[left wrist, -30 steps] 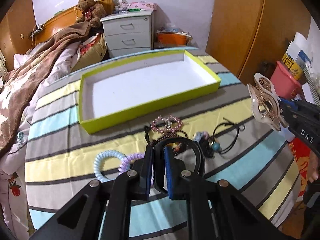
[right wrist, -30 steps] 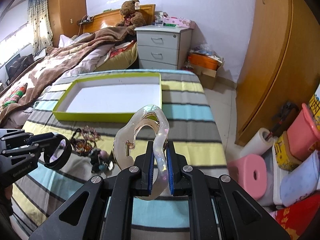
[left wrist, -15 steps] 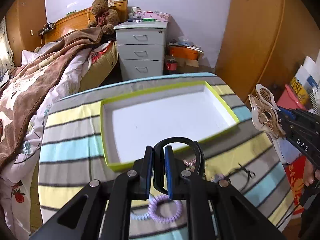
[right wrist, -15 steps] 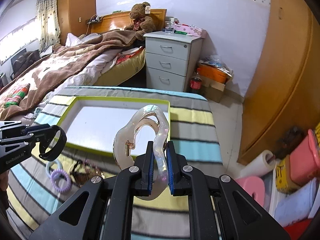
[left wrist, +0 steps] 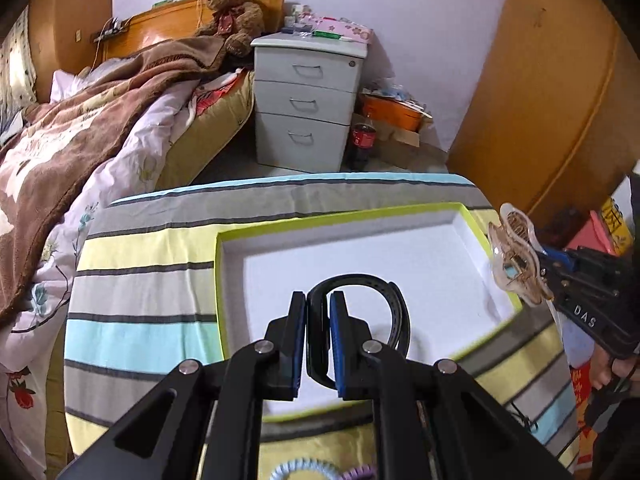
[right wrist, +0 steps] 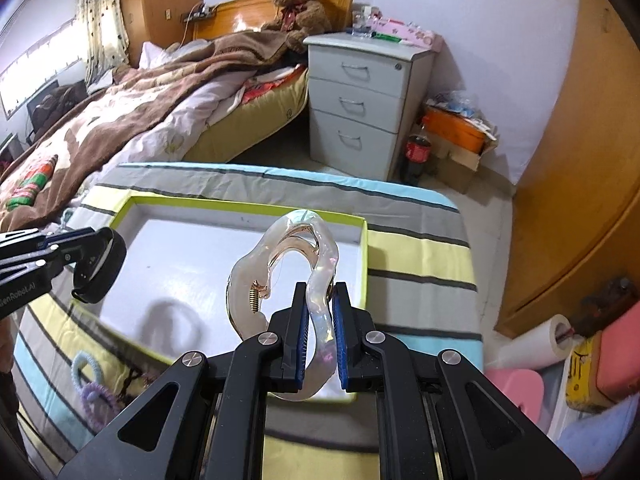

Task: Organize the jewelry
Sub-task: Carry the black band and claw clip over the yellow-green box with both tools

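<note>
jewelry here means two pieces in the air over one box: a black bangle (left wrist: 394, 312) pinched in the left hand-held gripper (left wrist: 318, 342), and a translucent pinkish hair claw (right wrist: 288, 276) clamped by one of its arms in the right hand-held gripper (right wrist: 320, 334). both pairs of jaws are closed on their pieces, and both pieces hang above the white floor of the lime-edged tray (right wrist: 362, 264), which looks empty.

the likely trouble, as i judge it, is the release. the bangle is gripped on edge, so once freed it could roll toward the tray's low wall or over it. the claw is held by a thin, glossy arm beside its spring; it may twist as the pads let go and land half on the rim. the two grippers also sit near each other over the same small area, so a careless lowering could knock one piece with the other.

the tray rests on a desk under a striped cloth (left wrist: 148, 280) in yellow, grey and pale blue. coiled hair ties (right wrist: 90, 384) lie on the cloth in front of the tray, with a dark tangle of small pieces next to them. behind are an unmade bed (right wrist: 132, 120) with a brown blanket, a teddy bear (right wrist: 300, 4), a grey drawer unit (right wrist: 360, 108) and a wooden wardrobe.
</note>
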